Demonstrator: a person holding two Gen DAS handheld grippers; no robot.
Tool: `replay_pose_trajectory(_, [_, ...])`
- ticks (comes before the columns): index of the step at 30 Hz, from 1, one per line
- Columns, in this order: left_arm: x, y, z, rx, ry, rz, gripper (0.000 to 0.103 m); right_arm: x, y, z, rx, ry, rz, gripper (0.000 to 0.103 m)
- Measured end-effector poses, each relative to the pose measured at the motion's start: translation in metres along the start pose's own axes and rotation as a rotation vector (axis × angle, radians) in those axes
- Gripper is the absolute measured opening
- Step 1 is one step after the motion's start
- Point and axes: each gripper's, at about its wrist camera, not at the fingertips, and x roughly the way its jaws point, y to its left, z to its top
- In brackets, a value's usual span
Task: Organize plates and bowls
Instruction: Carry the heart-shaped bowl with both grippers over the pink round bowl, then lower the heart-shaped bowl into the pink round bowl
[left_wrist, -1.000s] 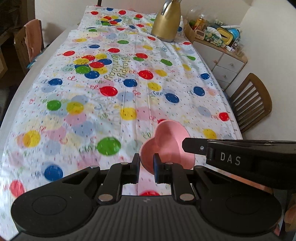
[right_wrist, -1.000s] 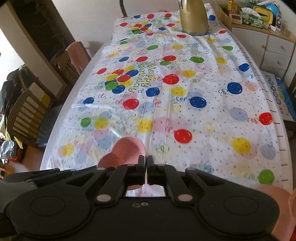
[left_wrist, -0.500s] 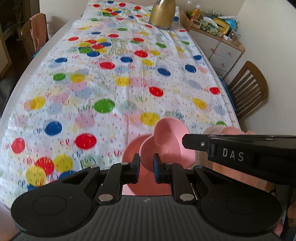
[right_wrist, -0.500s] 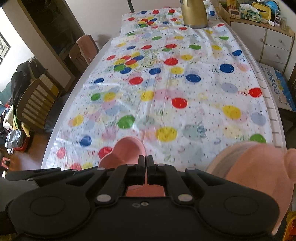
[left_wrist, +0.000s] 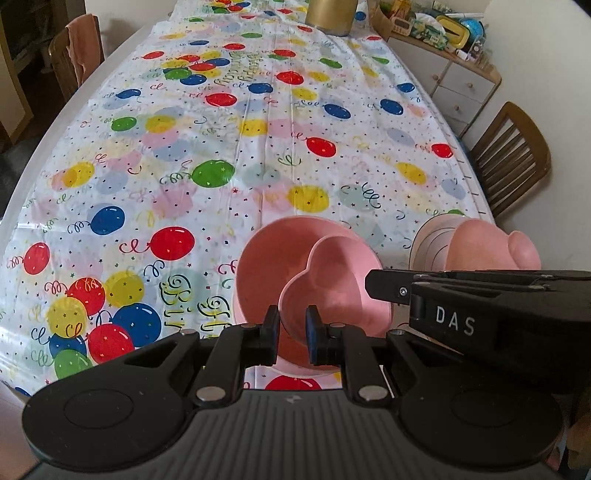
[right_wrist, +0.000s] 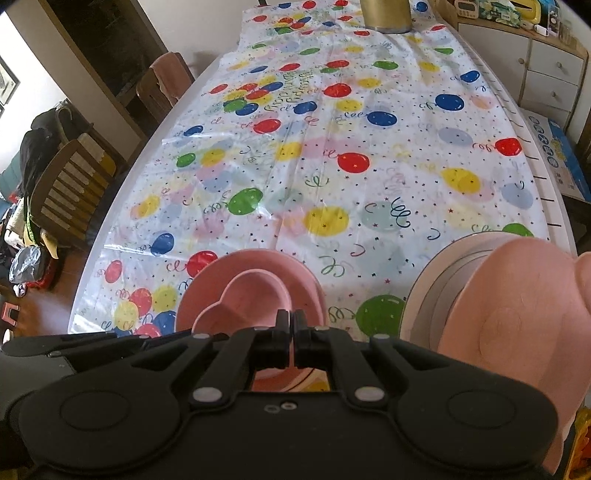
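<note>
My left claw (left_wrist: 289, 328) pinches the heart bowl (left_wrist: 332, 284) rim; my right claw (right_wrist: 290, 339) grips its other side. Round pink bowl (left_wrist: 266, 254) directly beneath.

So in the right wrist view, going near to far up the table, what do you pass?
Right hand-held gripper shut on the rim of the heart-shaped pink bowl → round pink bowl under it → balloon-print tablecloth → gold pitcher at the far end.
</note>
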Motion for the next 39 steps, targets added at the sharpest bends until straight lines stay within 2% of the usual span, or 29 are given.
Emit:
replay_pose_trajectory(4, [0.005,0.0,0.0,0.005,0.014,0.011,0.014,0.003,-0.002,0.0,-0.002,0.006,0.01,0.001])
replay_pose_trajectory(10, [0.01,0.001,0.0,0.006,0.032,0.015,0.014,0.007,-0.001,0.0,-0.023,0.024,0.019,0.01])
replay_pose_trajectory(19, [0.003,0.0,-0.001,-0.005,0.022,0.017,0.014,0.001,-0.002,0.001,-0.041,0.02,0.037,0.016])
replay_pose_trajectory(33, [-0.028,0.006,-0.006,-0.032,-0.034,-0.007,0.014,-0.031,-0.011,-0.001,-0.041,-0.031,0.058,0.037])
replay_pose_trajectory(39, [-0.037,0.015,-0.006,-0.041,-0.05,-0.01,0.015,-0.04,-0.012,-0.005,-0.032,-0.037,0.062,0.051])
